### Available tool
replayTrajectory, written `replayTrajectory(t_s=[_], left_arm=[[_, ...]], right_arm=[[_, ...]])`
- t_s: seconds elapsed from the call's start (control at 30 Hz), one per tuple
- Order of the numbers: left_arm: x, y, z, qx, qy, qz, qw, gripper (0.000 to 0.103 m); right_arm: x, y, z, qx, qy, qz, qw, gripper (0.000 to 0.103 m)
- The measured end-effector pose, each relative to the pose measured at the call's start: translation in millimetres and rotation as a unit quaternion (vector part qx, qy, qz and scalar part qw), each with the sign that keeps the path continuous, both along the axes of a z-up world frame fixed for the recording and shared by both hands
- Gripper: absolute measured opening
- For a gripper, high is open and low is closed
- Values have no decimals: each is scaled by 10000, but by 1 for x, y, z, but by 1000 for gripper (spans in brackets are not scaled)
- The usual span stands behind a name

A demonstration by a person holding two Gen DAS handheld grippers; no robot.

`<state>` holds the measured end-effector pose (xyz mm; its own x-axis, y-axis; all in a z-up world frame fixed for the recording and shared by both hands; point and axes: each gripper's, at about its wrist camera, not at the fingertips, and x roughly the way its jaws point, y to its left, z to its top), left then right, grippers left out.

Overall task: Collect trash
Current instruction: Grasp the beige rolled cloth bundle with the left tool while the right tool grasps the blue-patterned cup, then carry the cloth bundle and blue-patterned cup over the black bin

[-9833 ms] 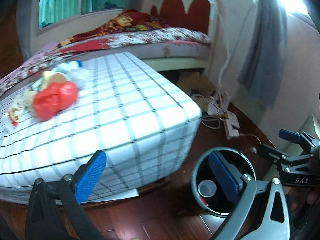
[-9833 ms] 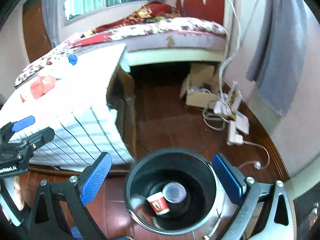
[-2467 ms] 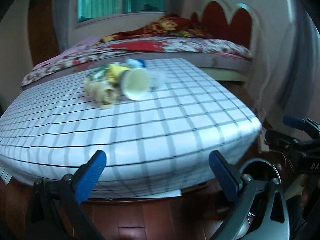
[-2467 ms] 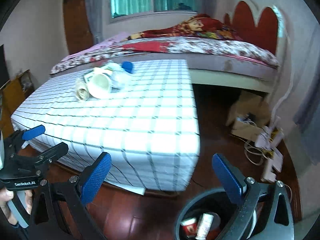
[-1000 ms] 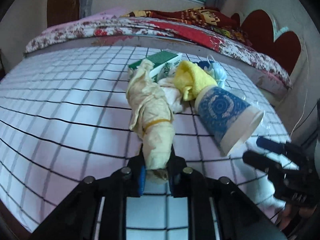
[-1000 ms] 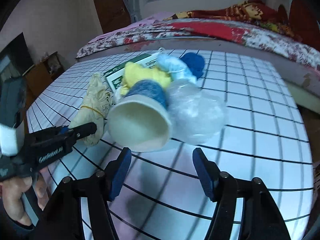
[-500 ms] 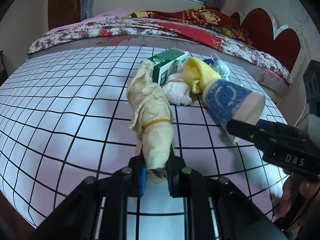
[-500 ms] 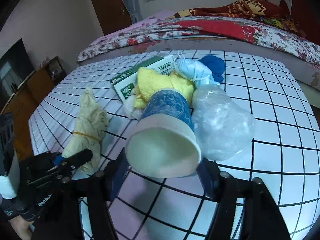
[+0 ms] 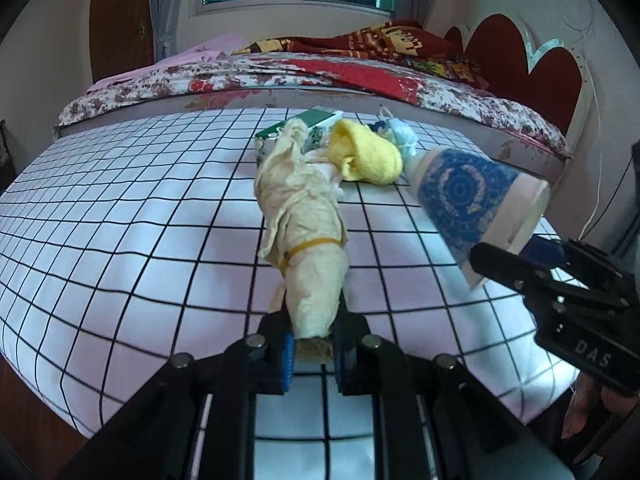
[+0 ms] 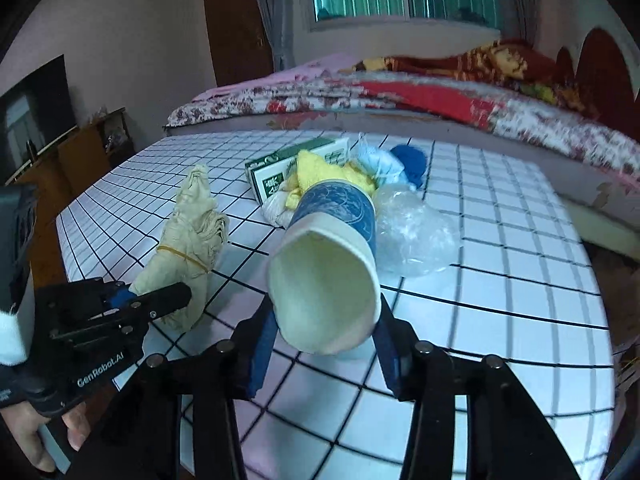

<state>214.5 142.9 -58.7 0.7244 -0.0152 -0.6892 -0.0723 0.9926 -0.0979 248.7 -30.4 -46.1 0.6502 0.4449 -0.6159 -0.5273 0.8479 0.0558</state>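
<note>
My left gripper [image 9: 312,346] is shut on the end of a beige cloth bundle [image 9: 308,236] tied with a yellow rubber band, held above the checked table [image 9: 120,240]. It also shows in the right wrist view [image 10: 188,240]. My right gripper [image 10: 324,344] is shut on a blue and white paper cup [image 10: 332,264], mouth toward the camera, lifted off the table; the cup also shows in the left wrist view [image 9: 472,204]. A green and white carton [image 10: 288,168], a yellow cloth [image 9: 368,156], a clear plastic bag [image 10: 412,228] and blue and pale blue items [image 10: 408,160] lie on the table.
A bed with a floral and red cover [image 9: 360,72] stands right behind the table, with a red headboard [image 9: 532,68] at the right. A dark cabinet and a TV [image 10: 36,112] are at the far left. The table edge drops to a wooden floor [image 9: 32,412].
Both grippers have lifted and pulled back a little with their loads. The cup has come up off the table and away from the pile; the cloth bundle rises with the left gripper.
</note>
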Motion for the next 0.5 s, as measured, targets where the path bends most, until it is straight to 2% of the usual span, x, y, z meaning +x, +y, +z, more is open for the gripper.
replayTrajectory(t_s=[0.23, 0.5], left_arm=[[-23, -19, 12, 60, -171, -117, 9998, 16], [-54, -52, 32, 214, -440, -470, 9977, 16]], right_arm=[[-30, -29, 12, 26, -234, -226, 9995, 47], [-77, -67, 34, 88, -542, -498, 9972, 47]])
